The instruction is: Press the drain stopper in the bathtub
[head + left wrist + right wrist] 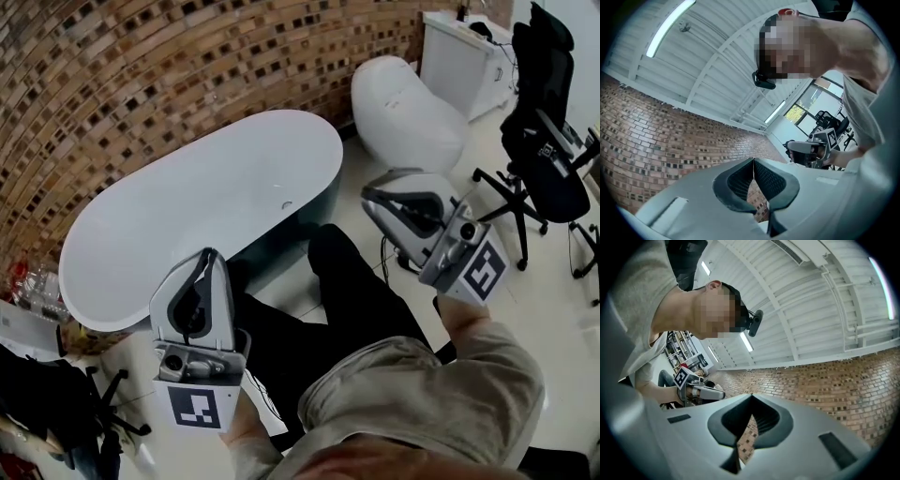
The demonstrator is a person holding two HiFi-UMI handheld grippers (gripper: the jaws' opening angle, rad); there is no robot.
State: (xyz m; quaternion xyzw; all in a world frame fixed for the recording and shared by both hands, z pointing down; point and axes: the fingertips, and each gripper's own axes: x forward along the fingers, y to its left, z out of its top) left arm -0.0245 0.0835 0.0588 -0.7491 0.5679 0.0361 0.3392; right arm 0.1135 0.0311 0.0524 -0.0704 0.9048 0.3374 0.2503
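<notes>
Up at one o'clock from the shut, empty left gripper [208, 255], well apart, the small round drain stopper [287, 204] sits in the white oval bathtub [141, 234]; the right gripper [367, 195] is likewise closed on nothing.

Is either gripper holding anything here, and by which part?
Nothing is held: the left gripper and right gripper both have jaws shut on nothing.

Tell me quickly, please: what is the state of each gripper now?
Left gripper: closed, jaws meeting at the tips, holding nothing.
Right gripper: closed, jaws meeting at the tips, holding nothing.
</notes>
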